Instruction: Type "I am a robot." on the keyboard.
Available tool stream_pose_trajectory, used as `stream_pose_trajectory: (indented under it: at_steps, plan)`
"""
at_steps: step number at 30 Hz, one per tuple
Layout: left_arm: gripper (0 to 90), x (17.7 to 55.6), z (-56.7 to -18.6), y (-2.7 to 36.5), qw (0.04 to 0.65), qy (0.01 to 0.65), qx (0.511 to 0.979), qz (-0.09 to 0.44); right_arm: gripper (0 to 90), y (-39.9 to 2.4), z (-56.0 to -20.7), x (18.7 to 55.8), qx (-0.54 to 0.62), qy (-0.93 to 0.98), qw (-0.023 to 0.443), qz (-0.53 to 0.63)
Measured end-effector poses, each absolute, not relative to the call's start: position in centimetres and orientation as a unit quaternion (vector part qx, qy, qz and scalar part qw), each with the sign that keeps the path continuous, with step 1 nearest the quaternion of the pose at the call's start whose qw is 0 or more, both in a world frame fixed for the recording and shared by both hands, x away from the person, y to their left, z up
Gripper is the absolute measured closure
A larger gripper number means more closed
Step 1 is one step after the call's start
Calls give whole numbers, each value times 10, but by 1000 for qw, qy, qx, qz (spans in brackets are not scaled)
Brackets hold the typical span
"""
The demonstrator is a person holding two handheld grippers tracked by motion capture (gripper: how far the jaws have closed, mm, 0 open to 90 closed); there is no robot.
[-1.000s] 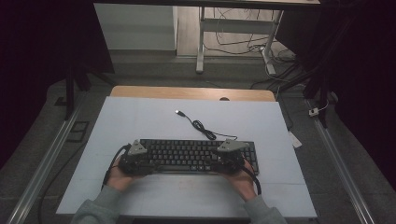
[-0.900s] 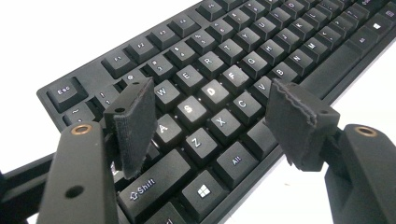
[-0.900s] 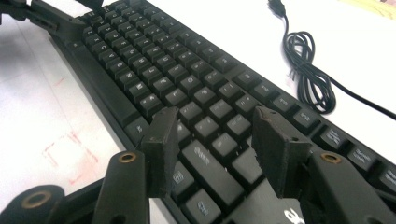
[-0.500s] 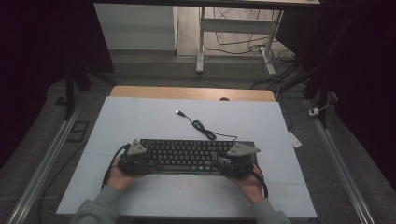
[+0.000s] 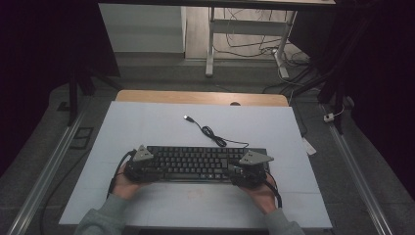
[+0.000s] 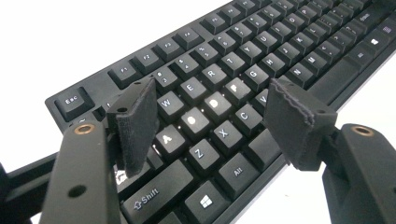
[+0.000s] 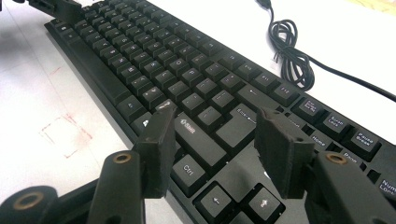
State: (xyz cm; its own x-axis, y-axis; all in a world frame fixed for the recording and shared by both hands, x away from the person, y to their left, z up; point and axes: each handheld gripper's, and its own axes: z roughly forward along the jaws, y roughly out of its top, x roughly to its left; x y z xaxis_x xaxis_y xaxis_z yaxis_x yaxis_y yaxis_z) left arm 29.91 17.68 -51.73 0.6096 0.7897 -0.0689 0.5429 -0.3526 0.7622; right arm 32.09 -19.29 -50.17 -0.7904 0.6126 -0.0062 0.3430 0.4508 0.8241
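Right tongs [image 7: 212,149] just widened over keyboard [image 5: 195,163]; left tongs [image 6: 210,126] spread too, one per end, nothing pinched.

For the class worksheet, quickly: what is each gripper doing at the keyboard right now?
Left gripper: open, fingers spread above the keyboard letter keys, holding nothing.
Right gripper: open over the right Shift key, holding nothing.

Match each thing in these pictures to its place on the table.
Things:
1. left tool
2. right tool
3. USB plug
4. coiled cable

Places:
A. over the Shift and Ctrl keys near the arrows
B. lying loose behind the keyboard, farthest from the hands
C. over the A, S, Z, X keys
D. between plug and keyboard

Pairs: 1-C, 2-A, 3-B, 4-D
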Motion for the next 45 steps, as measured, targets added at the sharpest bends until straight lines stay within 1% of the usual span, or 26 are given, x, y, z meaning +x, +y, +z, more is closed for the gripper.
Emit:
stream_pose_trajectory:
  at_steps: [5,7,10,14,22,24,35,45]
  plan:
    - [377,301,-516,172,398,411,805,154,482,-192,-502,320,284,839,154,437]
    - [401,302,-515,170,400,411,805,152,483,-192,-503,320,283,840,153,436]
    - [461,303,-514,166,405,410,804,148,482,-191,-503,320,282,842,152,434]
    - [565,305,-515,160,407,402,808,144,481,-190,-504,320,284,842,153,433]
    - [848,306,-514,151,414,385,814,135,481,-190,-505,320,283,842,149,435]
    - [888,307,-514,148,413,378,818,132,480,-190,-505,320,283,842,149,434]
    - [890,312,-521,124,395,359,836,125,478,-189,-506,320,283,844,149,430]
    - [888,312,-524,120,386,354,843,122,476,-189,-506,320,284,845,150,428]
